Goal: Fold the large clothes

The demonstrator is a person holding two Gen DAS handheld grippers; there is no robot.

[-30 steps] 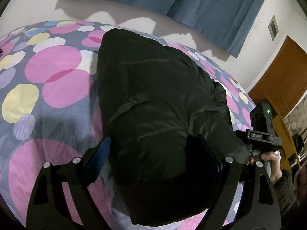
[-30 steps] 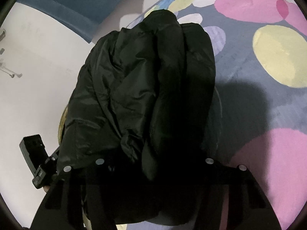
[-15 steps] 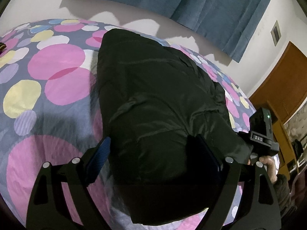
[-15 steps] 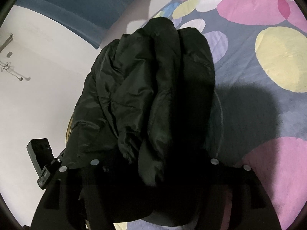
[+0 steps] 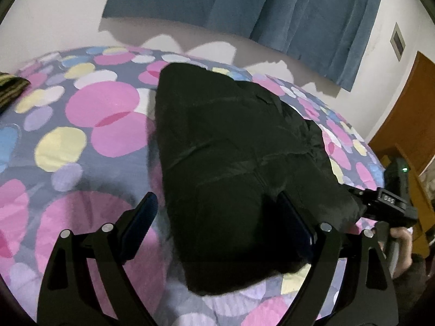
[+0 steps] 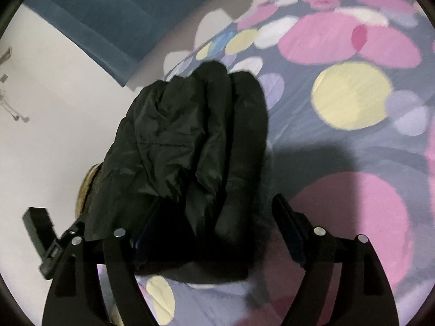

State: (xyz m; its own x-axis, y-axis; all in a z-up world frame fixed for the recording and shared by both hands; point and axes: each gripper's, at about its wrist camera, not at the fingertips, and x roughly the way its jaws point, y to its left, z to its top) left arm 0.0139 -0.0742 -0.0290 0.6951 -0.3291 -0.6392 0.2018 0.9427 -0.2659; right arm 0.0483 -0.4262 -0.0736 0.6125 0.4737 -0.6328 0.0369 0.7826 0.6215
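Black jacket [image 5: 239,168]: a puffy, dark garment bundled into a thick folded mass on the bed; in the left wrist view it fills the centre and runs from 12 o'clock down to 6 o'clock.
Jacket in right wrist view [image 6: 190,146]: the same bundle, seen from its side, with several rolled layers stacked; it sits at centre, leaning toward 11 o'clock.
Left tongs [image 5: 217,225]: spread wide, one blue-padded finger on each side of the jacket's near end; the finger at 8 o'clock stands clear of the cloth, the one at 4 o'clock lies against or just beside it. Nothing is pinched.
Right tongs [image 6: 214,231]: spread, fingers to either side of the bundle's near end; the finger at 7 o'clock is partly covered by cloth, the one at 4 o'clock is apart from it.
Bedspread [image 5: 89,125]: grey-blue with pink, yellow, lilac and white circles; it carries the jacket.
Curtain [image 5: 272,8]: blue, hanging on the wall at 12 o'clock.
Door [image 5: 407,114]: brown wood at 3 o'clock.
Striped cloth [image 5: 11,89]: dark with yellowish stripes, at 9 o'clock on the bed's edge, well apart from the jacket.
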